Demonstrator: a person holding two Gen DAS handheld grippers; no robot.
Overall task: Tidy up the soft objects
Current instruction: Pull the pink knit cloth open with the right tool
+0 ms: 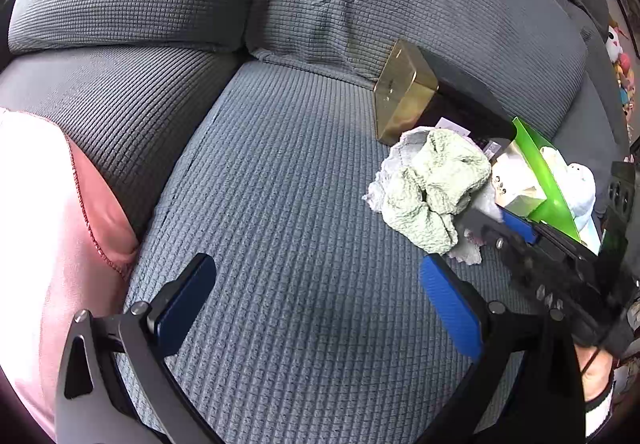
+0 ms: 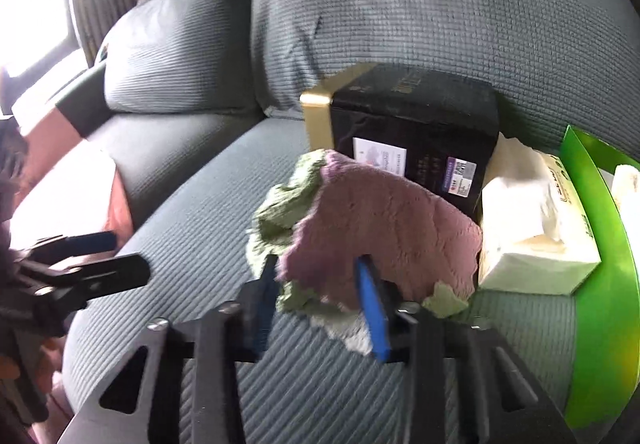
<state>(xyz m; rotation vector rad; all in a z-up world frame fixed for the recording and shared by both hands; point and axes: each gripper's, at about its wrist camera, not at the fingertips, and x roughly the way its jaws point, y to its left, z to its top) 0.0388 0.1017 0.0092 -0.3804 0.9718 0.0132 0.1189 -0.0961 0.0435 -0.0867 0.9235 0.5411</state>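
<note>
Looking down along two handheld grippers at a grey sofa seat (image 1: 300,183). Lying toward the right back corner of the seat, just in front of a black-and-gold box (image 2: 412,123) standing at the backrest: a crumpled cloth bundle (image 2: 384,219), pink on top and pale green underneath. Clamping onto the near edge of that bundle with the right gripper (image 2: 318,276), pressing blue pads into the fabric from both sides. Hovering over the bare middle of the seat with the left gripper (image 1: 316,268), spread wide apart and holding nothing. Sitting just right of the bundle, toward the seat's right edge: a white tissue pack (image 2: 532,228) and a bright green carton (image 2: 600,264). Crowding the seat's left edge: a pink cushion (image 1: 60,224). Probably just beginning the pick-up step of the tidying. Next, likely calling for lifting gently, keeping both layers together and avoiding snagging the green layer on the box.
</note>
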